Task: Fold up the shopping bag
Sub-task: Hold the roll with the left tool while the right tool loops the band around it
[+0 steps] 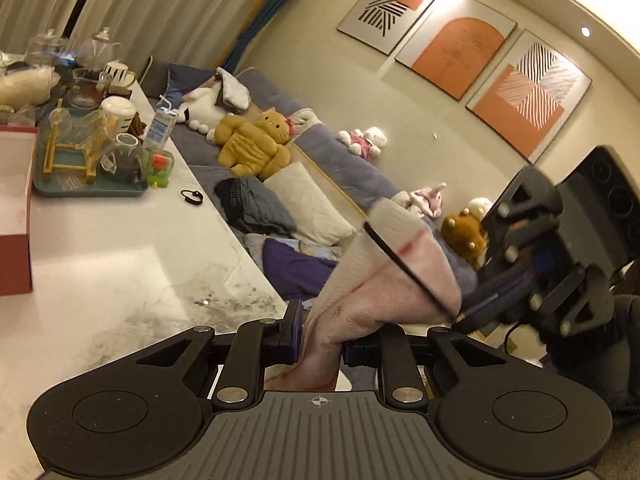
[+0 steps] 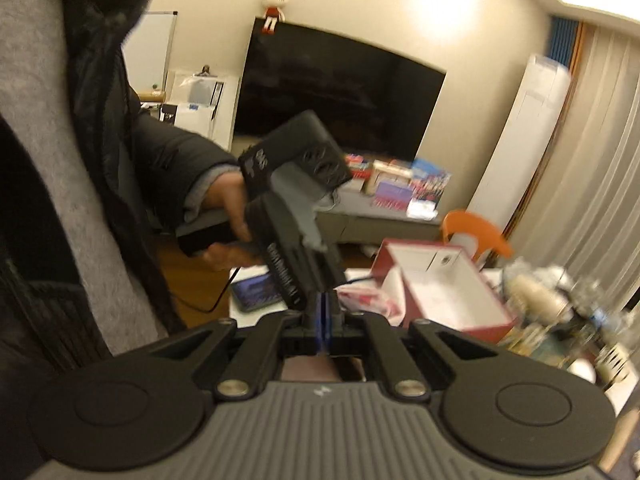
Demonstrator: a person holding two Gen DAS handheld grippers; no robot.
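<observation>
Your left tongs [image 1: 320, 344] pinch the shopping bag [image 1: 384, 276]: soft, pale pink, crumpled fabric with a black strap. Right tongs [image 2: 323, 320] fully closed; held contents unclear.

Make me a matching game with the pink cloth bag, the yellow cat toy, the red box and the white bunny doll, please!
Things:
1. pale pink fabric shopping bag
2. yellow plush cat
3. red cardboard box
4. white rabbit doll

Places and states:
A. sits atop the black television
B. open, white inside
C. pinched in the left gripper
D. lies on the grey sofa

Pairs: 1-C, 2-D, 3-B, 4-A.
</observation>
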